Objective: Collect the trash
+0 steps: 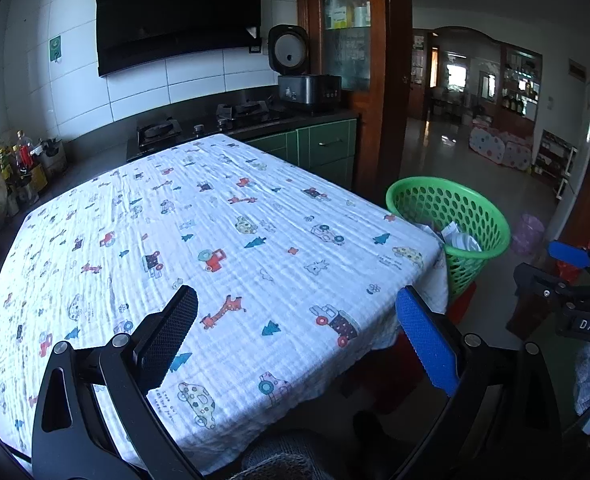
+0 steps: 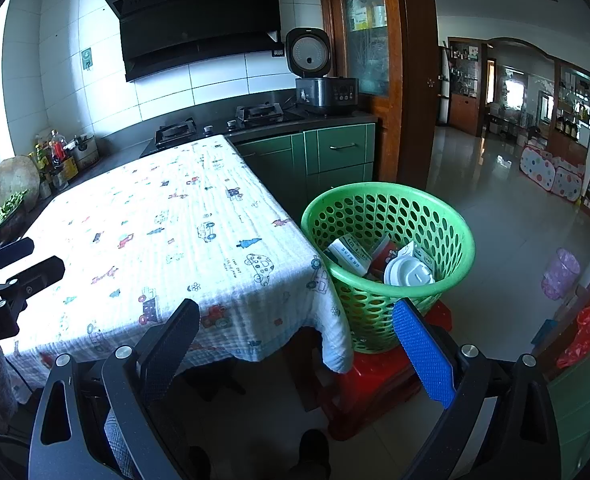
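Tabletop: white cartoon-print cloth-covered tabletop (image 1: 215,240), centre frame.
Left gripper (image 1: 295,332): spread wide, holding nothing.
Right gripper (image 2: 295,340): spread wide, holding nothing.
Trash: white plastic cup lid (image 2: 409,274) and cartons inside green perforated plastic basket (image 2: 447,216), right of centre.

Just beyond the right gripper's (image 2: 295,322) spread, empty fingers sits the green basket (image 2: 451,216) on a red stool (image 2: 375,376), cartons and a white lid (image 2: 409,274) inside; clothed table (image 2: 155,216) ahead-left.

crinkled cloth tablecloth (image 1: 223,240), perforated plastic basket (image 2: 387,216)
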